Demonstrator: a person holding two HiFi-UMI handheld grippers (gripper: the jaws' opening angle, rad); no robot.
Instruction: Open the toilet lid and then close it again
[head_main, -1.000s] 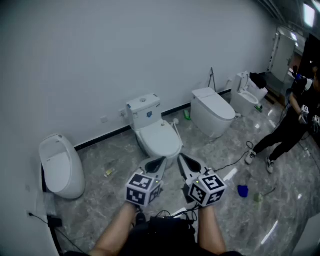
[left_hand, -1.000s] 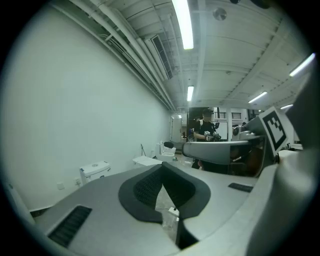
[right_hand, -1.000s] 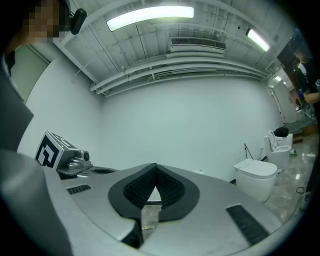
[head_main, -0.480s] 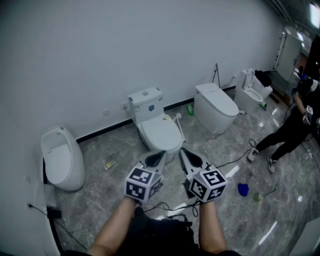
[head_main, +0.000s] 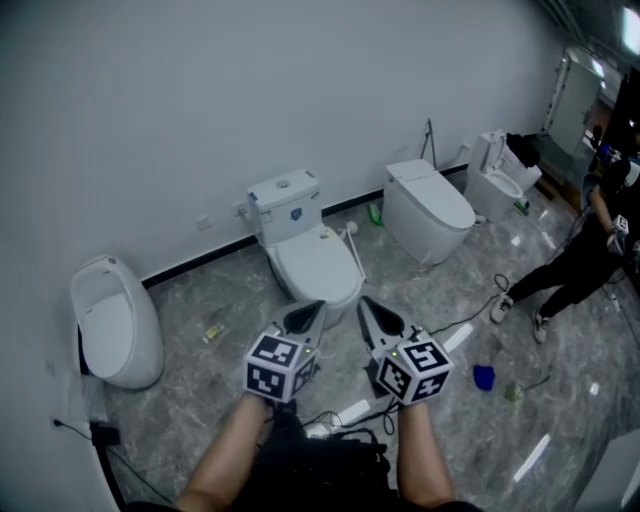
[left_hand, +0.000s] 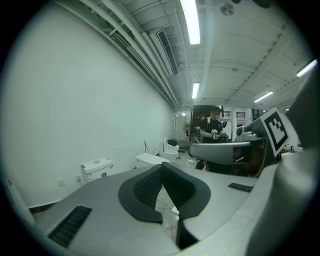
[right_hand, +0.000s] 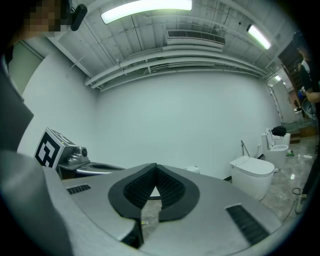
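On toilet tank (head_main: 275, 217) — illegible blue label (head_main: 296, 213)

I see a plain white wall (head_main: 200, 120), black skirting (head_main: 190, 266), a grey marble floor (head_main: 190, 390), and a strip light (right_hand: 145, 6) overhead.

The toilet (head_main: 318, 268) stands at 12 o'clock, just ahead of the left gripper (head_main: 314, 306) and the right gripper (head_main: 362, 302), which sit side by side. Its tank (head_main: 283, 205) is behind it, against the wall (head_main: 200, 100). A second toilet (head_main: 108, 322) is at 9 o'clock. A third toilet (head_main: 430, 210) is at 2 o'clock, with a fourth toilet (head_main: 498, 182) beyond it. A person (head_main: 585, 255) stands at 3 o'clock.
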